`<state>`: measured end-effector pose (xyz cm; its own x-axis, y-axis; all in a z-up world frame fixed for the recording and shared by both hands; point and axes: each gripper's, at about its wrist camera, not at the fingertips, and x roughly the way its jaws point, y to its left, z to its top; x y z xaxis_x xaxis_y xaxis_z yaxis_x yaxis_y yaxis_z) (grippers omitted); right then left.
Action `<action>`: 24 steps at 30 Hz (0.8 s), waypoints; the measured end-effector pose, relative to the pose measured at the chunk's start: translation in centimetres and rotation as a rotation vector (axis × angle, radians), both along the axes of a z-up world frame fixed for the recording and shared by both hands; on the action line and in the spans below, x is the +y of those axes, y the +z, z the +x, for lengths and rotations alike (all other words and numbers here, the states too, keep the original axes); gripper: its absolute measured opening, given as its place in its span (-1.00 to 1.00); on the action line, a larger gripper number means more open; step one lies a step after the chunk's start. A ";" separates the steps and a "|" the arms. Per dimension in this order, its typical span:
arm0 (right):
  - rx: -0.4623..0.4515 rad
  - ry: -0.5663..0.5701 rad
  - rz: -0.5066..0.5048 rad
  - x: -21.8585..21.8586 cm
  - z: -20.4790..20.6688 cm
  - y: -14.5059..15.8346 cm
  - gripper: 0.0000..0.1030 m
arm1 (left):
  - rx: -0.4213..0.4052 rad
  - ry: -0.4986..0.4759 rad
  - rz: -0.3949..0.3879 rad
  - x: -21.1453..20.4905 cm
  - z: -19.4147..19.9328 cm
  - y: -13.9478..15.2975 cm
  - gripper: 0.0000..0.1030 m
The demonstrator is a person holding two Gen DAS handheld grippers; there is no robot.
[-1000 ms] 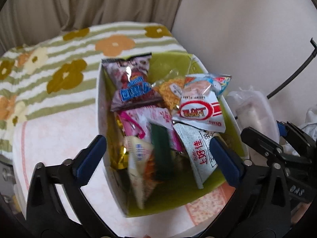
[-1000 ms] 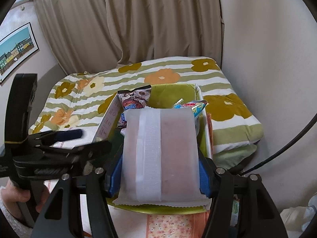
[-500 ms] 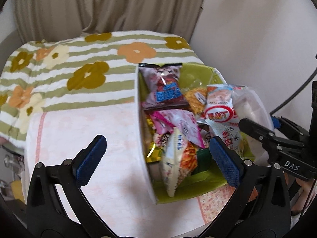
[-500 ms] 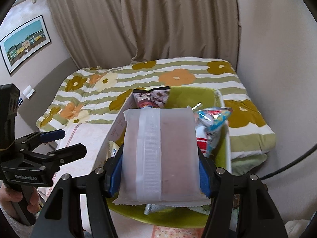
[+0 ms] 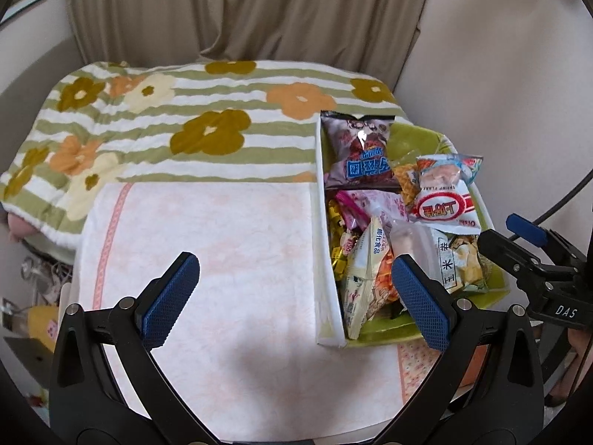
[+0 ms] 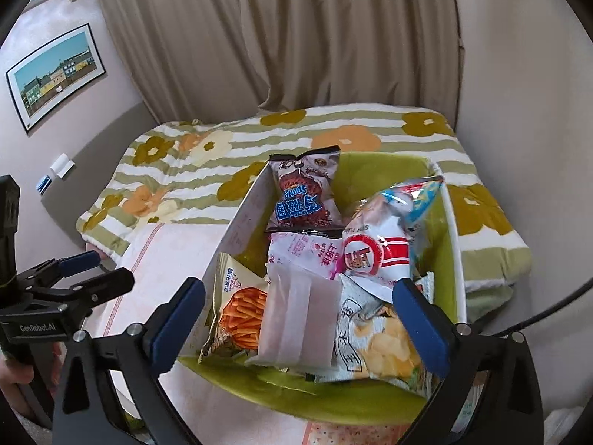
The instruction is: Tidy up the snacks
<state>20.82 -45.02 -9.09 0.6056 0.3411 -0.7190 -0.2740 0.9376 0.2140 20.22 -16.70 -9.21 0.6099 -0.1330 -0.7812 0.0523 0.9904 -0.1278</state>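
A green-lined box (image 6: 296, 389) with a white side wall (image 5: 321, 222) holds several snack packets. A pale pink packet (image 6: 296, 322) lies on top of the pile at the box's near end, also in the left wrist view (image 5: 406, 237). My right gripper (image 6: 296, 319) is open just above it, fingers apart on both sides, holding nothing. My left gripper (image 5: 292, 296) is open and empty over the pink cloth (image 5: 207, 259), left of the box. A brown chocolate packet (image 6: 307, 196) leans at the far end beside a red-and-white shrimp packet (image 6: 374, 256).
The box sits on a pink cloth over a table, next to a bed with a flower-striped blanket (image 5: 166, 118). Beige curtains (image 6: 296, 37) and a wall lie behind. A framed picture (image 6: 55, 78) hangs at left. A black cable (image 5: 563, 200) runs at right.
My right gripper has opened and let go of the pale pink packet, which now lies in the box. My left gripper has moved left, away from the box, over the cloth.
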 end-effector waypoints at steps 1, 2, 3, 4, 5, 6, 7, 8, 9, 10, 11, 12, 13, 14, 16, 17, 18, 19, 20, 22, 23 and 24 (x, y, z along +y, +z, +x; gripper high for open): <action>-0.010 -0.008 -0.003 0.1 -0.4 0.3 0.96 | -0.011 -0.004 -0.006 0.2 -0.3 0.3 1.00; -0.020 -0.015 -0.004 0.1 -0.9 0.7 0.96 | -0.022 -0.007 -0.010 0.4 -0.7 0.6 1.00; -0.033 -0.024 -0.004 0.1 -1.3 1.2 0.96 | -0.037 -0.012 -0.012 0.7 -1.0 1.1 1.00; -0.042 -0.029 -0.003 0.2 -1.5 1.6 0.96 | -0.054 -0.017 -0.011 1.0 -1.4 1.7 1.00; -0.055 -0.038 -0.002 0.3 -2.1 2.2 0.96 | -0.066 -0.020 -0.008 1.1 -1.8 2.2 1.00; -0.065 -0.044 -0.001 0.4 -2.4 2.9 0.96 | -0.080 -0.022 -0.002 1.3 -2.2 2.8 1.00; -0.080 -0.050 -0.003 0.6 -3.0 3.6 0.96 | -0.103 -0.024 0.006 1.6 -2.8 3.6 1.00; -0.095 -0.055 -0.009 0.9 -3.6 4.4 0.96 | -0.129 -0.026 0.014 2.0 -3.5 4.5 1.00; -0.112 -0.064 -0.016 1.2 -4.3 5.2 0.96 | -0.148 -0.026 0.021 2.0 -3.9 5.1 1.00; -0.125 -0.069 -0.019 1.5 -4.9 5.9 0.96 | -0.182 -0.027 0.033 2.4 -4.9 6.2 1.00; -0.141 -0.077 -0.017 1.7 -5.7 6.7 0.96 | -0.205 -0.027 0.041 2.8 -5.6 6.9 1.00; -0.155 -0.088 -0.014 2.0 -6.6 7.5 0.96 | -0.238 -0.026 0.049 3.3 -6.7 7.8 1.00; -0.167 -0.095 -0.012 2.2 -7.4 8.1 0.96 | -0.266 -0.022 0.054 3.8 -7.7 8.6 1.00; -0.179 -0.104 -0.012 2.5 -8.3 8.7 0.96 | -0.286 -0.018 0.059 4.2 -8.6 9.1 1.00; -0.207 -0.121 -0.021 3.2 -9.9 9.7 0.96 | -0.331 0.001 0.075 5.4 -10.7 10.5 1.00; -0.222 -0.130 -0.025 3.6 -10.9 10.2 0.96 | -0.346 0.009 0.084 5.8 -11.6 10.9 1.00; -0.239 -0.139 -0.030 4.1 -12.1 10.8 0.96 | -0.364 0.020 0.096 6.4 -12.7 11.3 1.00; -0.251 -0.143 -0.034 4.4 -13.0 11.0 0.96 | -0.378 0.031 0.109 6.8 -13.7 11.6 1.00; -0.265 -0.149 -0.040 4.8 -14.0 11.3 0.96 | -0.387 0.040 0.118 7.2 -14.4 11.9 1.00; -0.286 -0.162 -0.062 5.5 -15.7 11.5 0.96 | -0.406 0.050 0.136 7.9 -16.2 12.1 1.00; -0.298 -0.169 -0.071 5.8 -16.6 11.6 0.96 | -0.412 0.049 0.139 8.2 -16.9 12.1 1.00; -0.305 -0.173 -0.081 6.2 -17.3 11.6 0.96 | -0.417 0.047 0.139 8.4 -17.6 12.1 1.00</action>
